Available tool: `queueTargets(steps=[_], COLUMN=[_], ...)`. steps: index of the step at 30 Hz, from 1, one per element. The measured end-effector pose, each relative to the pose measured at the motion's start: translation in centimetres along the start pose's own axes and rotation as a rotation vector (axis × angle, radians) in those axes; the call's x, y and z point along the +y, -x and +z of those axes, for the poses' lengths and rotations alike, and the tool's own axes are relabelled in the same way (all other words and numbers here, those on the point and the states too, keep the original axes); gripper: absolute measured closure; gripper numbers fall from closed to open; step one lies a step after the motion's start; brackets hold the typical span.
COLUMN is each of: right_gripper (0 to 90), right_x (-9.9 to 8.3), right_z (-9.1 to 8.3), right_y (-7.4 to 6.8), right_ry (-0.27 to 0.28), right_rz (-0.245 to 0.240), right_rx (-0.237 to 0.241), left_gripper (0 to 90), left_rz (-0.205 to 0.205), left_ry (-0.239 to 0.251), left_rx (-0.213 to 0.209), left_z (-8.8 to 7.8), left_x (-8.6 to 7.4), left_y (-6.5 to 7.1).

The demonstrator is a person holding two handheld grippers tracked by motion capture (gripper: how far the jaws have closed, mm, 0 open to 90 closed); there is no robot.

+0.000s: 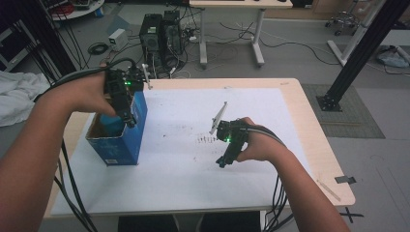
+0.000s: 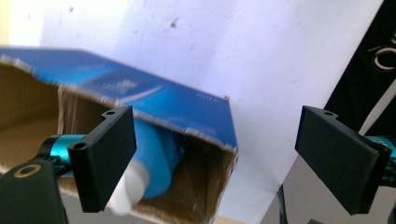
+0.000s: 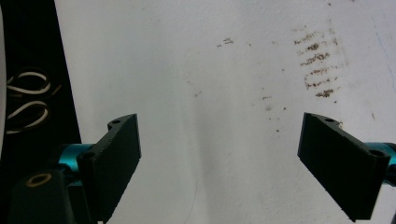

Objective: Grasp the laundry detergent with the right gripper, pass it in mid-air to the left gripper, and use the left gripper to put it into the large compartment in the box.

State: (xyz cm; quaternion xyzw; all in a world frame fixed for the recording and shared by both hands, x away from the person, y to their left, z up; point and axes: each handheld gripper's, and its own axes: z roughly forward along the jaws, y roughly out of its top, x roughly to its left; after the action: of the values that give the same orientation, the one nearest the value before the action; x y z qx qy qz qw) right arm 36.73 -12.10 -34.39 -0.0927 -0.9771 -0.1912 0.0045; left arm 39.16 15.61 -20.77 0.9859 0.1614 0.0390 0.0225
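Note:
A blue cardboard box (image 1: pixel 121 137) with an open top stands at the left of the white sheet (image 1: pixel 193 159). My left gripper (image 1: pixel 126 116) hovers over its opening. In the left gripper view the box (image 2: pixel 154 100) holds a light blue tube with a white cap (image 2: pixel 156 161), lying inside below the jaws. The left gripper (image 2: pixel 224 158) is open and nothing is pressed between its pads. My right gripper (image 1: pixel 223 162) rests low over the middle of the sheet, open, with bare white paper between its jaws (image 3: pixel 219 163).
Dark smudges (image 3: pixel 317 60) mark the paper near the right gripper. The wooden table's edge (image 1: pixel 314 145) runs along the right. Beyond the table stand computer towers (image 1: pixel 159 34), floor cables and another desk. A white cloth (image 1: pixel 17 96) lies at far left.

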Motion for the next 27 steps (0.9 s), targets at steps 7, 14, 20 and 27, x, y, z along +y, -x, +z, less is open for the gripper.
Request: queueTargets(steps=[7,14,20,27], right_gripper=[12.5,12.5,12.5,12.5], right_x=[0.2,0.3,0.0,-0.2], right_z=[-0.1,0.3,0.5,0.2], right_y=[0.1,0.1,0.5,0.6], right_ry=[-0.022,-0.047,-0.057,-0.077], right_rz=[-0.002,0.003,-0.014,-0.009], right_rx=[-0.004,0.001,0.000,-0.010], left_gripper=[9.1,9.1,9.1,9.1], left_rz=[0.087,0.131,0.168,0.178], left_ry=[0.005,-0.004,-0.002,-0.004], left_rx=[-0.027,-0.068,-0.103,-0.103], left_z=[2.6,5.1,7.5,8.3], left_x=[2.2,3.9,5.1,5.4], left_y=[1.0,1.7,2.3,2.4])
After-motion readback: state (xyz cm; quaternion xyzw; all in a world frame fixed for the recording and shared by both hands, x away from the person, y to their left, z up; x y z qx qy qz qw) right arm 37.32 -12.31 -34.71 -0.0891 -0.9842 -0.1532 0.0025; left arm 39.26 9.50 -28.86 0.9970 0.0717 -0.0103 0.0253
